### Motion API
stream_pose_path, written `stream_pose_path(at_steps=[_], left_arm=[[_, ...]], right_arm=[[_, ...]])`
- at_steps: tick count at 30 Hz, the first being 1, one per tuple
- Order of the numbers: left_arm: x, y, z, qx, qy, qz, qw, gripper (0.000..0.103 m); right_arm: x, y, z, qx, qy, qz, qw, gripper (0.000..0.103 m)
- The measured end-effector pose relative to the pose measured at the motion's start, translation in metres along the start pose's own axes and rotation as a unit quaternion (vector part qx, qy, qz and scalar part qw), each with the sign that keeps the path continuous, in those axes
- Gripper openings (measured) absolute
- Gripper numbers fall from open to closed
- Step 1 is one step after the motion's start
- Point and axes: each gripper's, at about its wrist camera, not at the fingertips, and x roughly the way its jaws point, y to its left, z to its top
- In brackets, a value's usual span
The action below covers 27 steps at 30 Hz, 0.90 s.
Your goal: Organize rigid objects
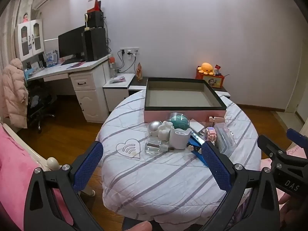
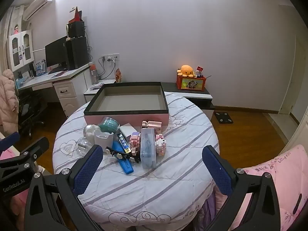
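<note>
A pink box with a black rim (image 1: 184, 108) (image 2: 126, 112) stands open and empty at the far side of the round table. In front of it lies a cluster: a white cup (image 1: 180, 137) (image 2: 103, 137), a teal round case (image 1: 178, 124) (image 2: 108, 126), a silver ball (image 1: 154, 126), a clear glass bottle (image 1: 155, 146) (image 2: 82, 146), a blue case (image 2: 123, 158), a clear plastic box (image 2: 147, 150) (image 1: 225, 137), pink block figures (image 2: 160, 144) and a rose-gold bottle (image 2: 152, 124). My left gripper (image 1: 152, 157) and right gripper (image 2: 152, 160) are open and empty, short of the cluster.
The table wears a white striped quilt (image 1: 154, 177) (image 2: 154, 182). A white desk with a monitor (image 1: 71, 44) stands at the left, a low cabinet with an orange plush (image 2: 185, 70) behind. A pink bed (image 1: 13, 173) lies left, a pink quilt (image 2: 279, 182) right. Wooden floor surrounds the table.
</note>
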Motion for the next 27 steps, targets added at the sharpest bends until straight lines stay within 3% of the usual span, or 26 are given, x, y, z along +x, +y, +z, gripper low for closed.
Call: stream_pose_path(at_steps=[9,17,27], left_arm=[[-0.025,-0.001,0.006,0.001,-0.039,0.017,0.9991,0.103],[-0.060,0.001,0.006,0.003,-0.108,0.037,0.9935,0.103],[-0.073,0.009,0.005,-0.017,-0.105,0.040,0.9935,0.103]], right_arm=[[-0.006,0.001,0.002,0.001,-0.005,0.003,1.000,0.103],[-0.030,0.004,0.007,0.004,-0.033,0.006,0.999,0.103],[-0.055,0.005,0.010,0.005,-0.061,0.012,0.998,0.103]])
